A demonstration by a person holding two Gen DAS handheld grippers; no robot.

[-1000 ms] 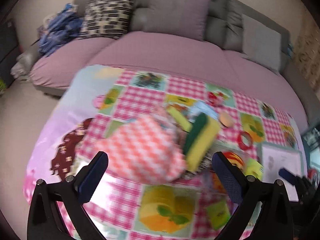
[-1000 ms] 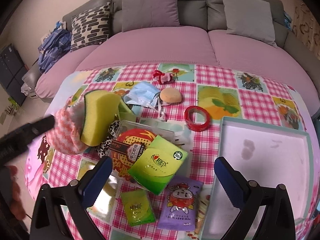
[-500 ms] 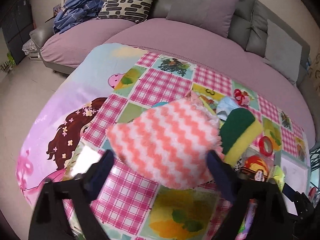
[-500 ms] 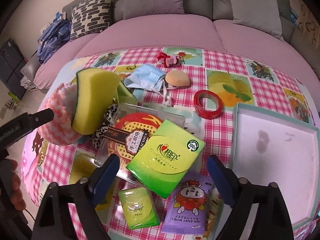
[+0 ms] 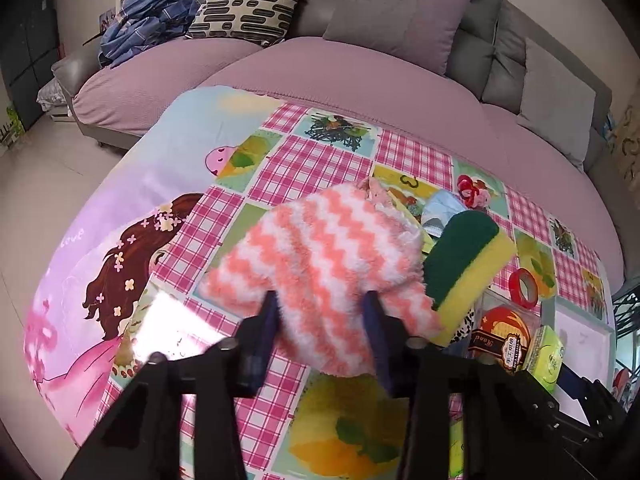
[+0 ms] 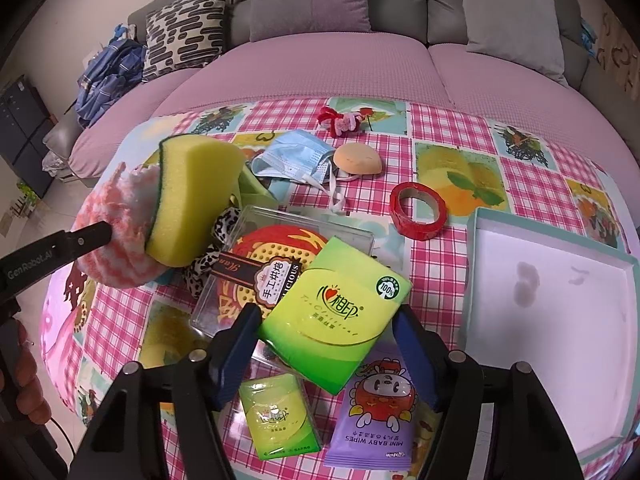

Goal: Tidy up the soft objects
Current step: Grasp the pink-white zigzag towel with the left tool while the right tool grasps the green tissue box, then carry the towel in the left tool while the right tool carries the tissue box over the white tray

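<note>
Both pairs of tongs have dropped toward the clutter and narrowed from wide apart a second ago.

Left wrist view: the left tongs [image 5: 320, 320] now sit on either side of the near edge of the fluffy pink-and-white cloth [image 5: 320, 256], where earlier that cloth lay ahead of wide-spread fingers. The jaws are closing, and the pile bulges between the blue pads, so the pads look pressed into it. This cloth lies on the checked worktop [image 5: 304, 164], its right edge against the yellow-and-green sponge [image 5: 468, 272]. That reads as the pick of one soft item under way; the fluffy fabric will squash, so the hold may be shallow at the edge.

Right wrist view: the right tongs [image 6: 326, 340] have come down around the large green tissue pack [image 6: 340, 312], which lies tilted on a clear plastic box [image 6: 280, 256]. Their jaws are closing with the pack between them, yet a sliver of gap shows at each pad, so no clamp can be claimed. A white tray [image 6: 480, 280] sits empty just to the right, a likely place for sorted items. Further back lie a blue face mask [image 6: 292, 158] and a red tape roll [image 6: 418, 210]. At left, the other tool's finger rests against the cloth beside the sponge.
</note>
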